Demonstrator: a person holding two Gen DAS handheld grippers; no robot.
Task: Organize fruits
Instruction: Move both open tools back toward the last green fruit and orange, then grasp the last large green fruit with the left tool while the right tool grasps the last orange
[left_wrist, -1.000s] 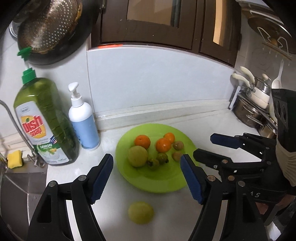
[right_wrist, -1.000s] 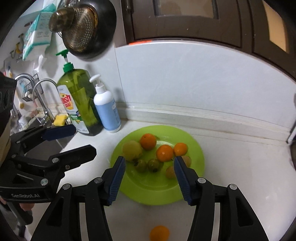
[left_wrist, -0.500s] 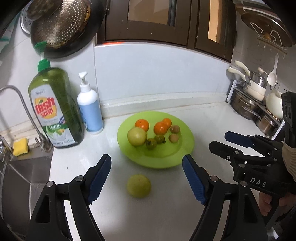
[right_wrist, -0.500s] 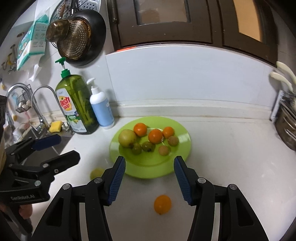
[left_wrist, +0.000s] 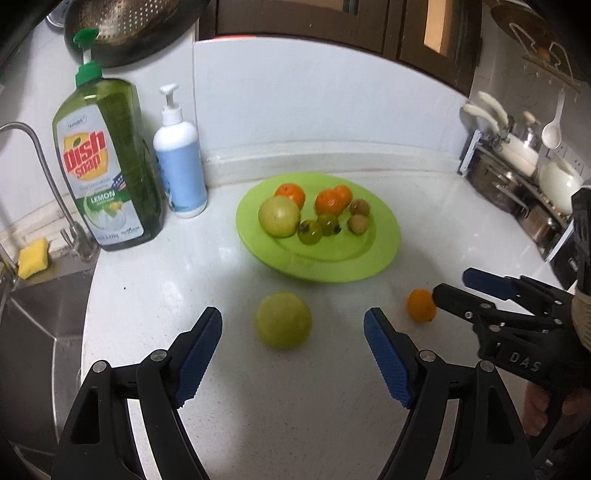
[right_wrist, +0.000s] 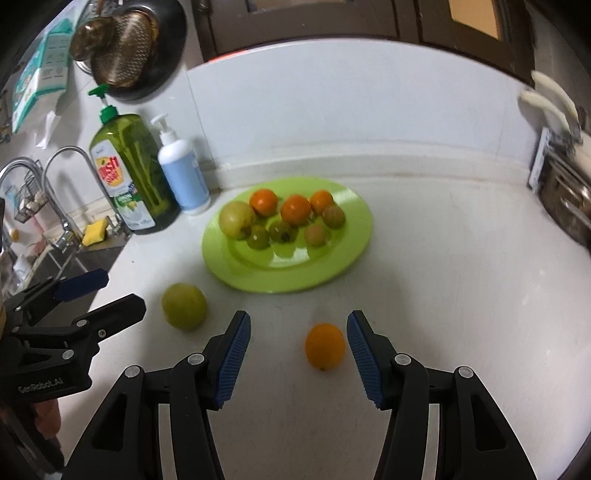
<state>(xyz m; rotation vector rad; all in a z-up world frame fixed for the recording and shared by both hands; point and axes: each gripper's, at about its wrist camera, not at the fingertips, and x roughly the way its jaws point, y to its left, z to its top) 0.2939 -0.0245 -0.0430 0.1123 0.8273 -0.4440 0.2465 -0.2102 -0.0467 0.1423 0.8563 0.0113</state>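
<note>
Closing on a round fruit that sits loose on a smooth surface is where this could go wrong: if one blue ribbed pad touches first, the fruit will likely roll away across the white stone tabletop (right_wrist: 443, 295), perhaps under the rim of the lime-green round plastic plate (left_wrist: 369, 271) or towards the steel sink at the left edge. The left hand-held gripper (left_wrist: 293, 334) hangs wide open and empty, and the large yellow-green round fruit (left_wrist: 283, 319) lies on the tabletop just ahead of its tips, roughly centred in the gap, touching neither pad and near the plate's front rim. The right hand-held gripper (right_wrist: 298, 345) is likewise spread wide with nothing in it; the small orange citrus fruit (right_wrist: 325, 346) sits between its tips but well over towards the right-hand pad, so that pad would probably meet it first and nudge it sideways. A second risk is crowding, since the two tools stand close side by side and could knock each other while reaching in. Squeezing too hard could also bruise the softer green fruit. The plate already carries a pale green fruit, three oranges and some small green and brownish ones, leaving its front half bare for these two
</note>
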